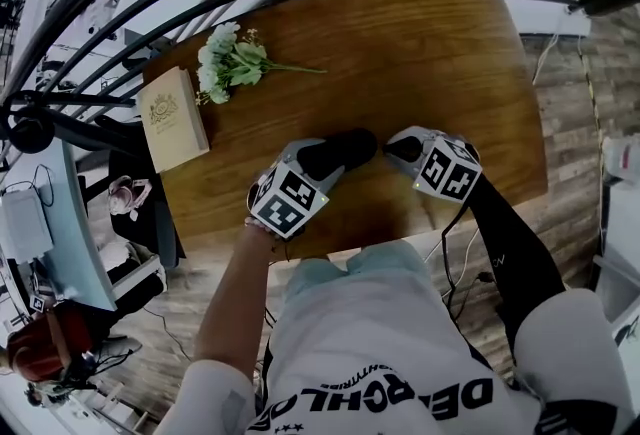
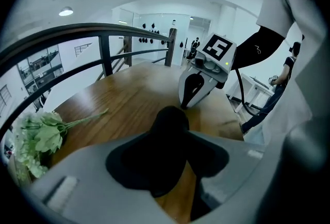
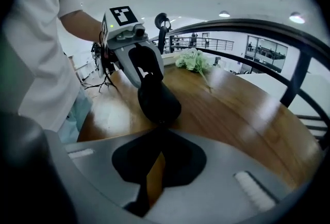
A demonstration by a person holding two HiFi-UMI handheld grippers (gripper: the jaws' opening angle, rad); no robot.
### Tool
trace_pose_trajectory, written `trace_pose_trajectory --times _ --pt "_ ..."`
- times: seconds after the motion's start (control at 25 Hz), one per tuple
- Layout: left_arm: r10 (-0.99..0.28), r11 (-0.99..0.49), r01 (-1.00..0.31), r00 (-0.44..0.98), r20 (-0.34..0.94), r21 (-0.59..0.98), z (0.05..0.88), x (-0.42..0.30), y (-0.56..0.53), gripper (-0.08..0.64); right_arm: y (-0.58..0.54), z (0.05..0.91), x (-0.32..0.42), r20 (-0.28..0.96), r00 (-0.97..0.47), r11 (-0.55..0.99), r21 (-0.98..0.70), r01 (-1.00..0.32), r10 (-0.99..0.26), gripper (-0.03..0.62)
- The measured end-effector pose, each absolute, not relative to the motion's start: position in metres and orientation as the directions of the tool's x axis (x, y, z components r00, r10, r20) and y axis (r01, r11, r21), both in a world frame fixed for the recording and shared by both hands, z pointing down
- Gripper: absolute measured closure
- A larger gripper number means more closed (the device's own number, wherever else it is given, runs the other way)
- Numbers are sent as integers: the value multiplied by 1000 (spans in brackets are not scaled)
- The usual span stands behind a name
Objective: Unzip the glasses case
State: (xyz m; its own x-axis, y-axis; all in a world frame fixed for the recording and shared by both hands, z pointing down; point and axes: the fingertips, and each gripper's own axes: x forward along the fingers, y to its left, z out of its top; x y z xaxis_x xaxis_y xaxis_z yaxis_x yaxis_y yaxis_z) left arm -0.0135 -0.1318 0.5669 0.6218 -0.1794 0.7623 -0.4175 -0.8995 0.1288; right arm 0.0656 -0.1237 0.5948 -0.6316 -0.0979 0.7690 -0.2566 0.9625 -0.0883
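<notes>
From the head view, the case (image 1: 340, 151) sits over the table (image 1: 430, 43) between both tongs: the left gripper (image 1: 318, 163) is on one end and the right gripper (image 1: 390, 145) is at the other. Flowers (image 1: 228, 58) and a book (image 1: 172, 118) lie well apart, near the table's left edge. In the left gripper view, its jaws are clamped on the black case, which juts out ahead to meet the right gripper's tip. In the right gripper view, its jaws are fully together, with their tips against the case's near end. Whether they pinch a zip pull cannot be made out.
</notes>
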Motion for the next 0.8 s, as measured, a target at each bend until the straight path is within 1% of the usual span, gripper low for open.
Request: trace_pose_trajectory --times 0.12,0.32,0.36,0.52,0.6,0.72,0.8 --pt "-203 -898 -429 608 768 102 570 -12 -135 364 -126 595 61 755 -642 956 -71 -284 -134 563" --pt "-207 -889 -442 620 757 119 570 -13 -136 364 -128 603 59 765 -627 955 -51 -291 -150 560" --pt "-208 -888 -443 621 756 120 570 -13 -136 364 -129 605 61 771 -620 956 -52 -289 -145 545" --pt "-215 -883 -451 635 742 129 570 -13 -137 364 -129 607 61 775 -624 972 -57 -229 -101 418" --pt "-219 -882 -452 644 733 134 569 -12 -138 364 -129 608 56 779 -623 983 -51 -178 -72 382" --pt "-214 -883 -449 648 731 140 570 -12 -139 364 -131 613 46 779 -626 987 -82 -137 -22 386" --pt "-213 -882 -449 652 728 144 570 -12 -140 364 -132 616 45 785 -620 986 -96 -134 -8 414"
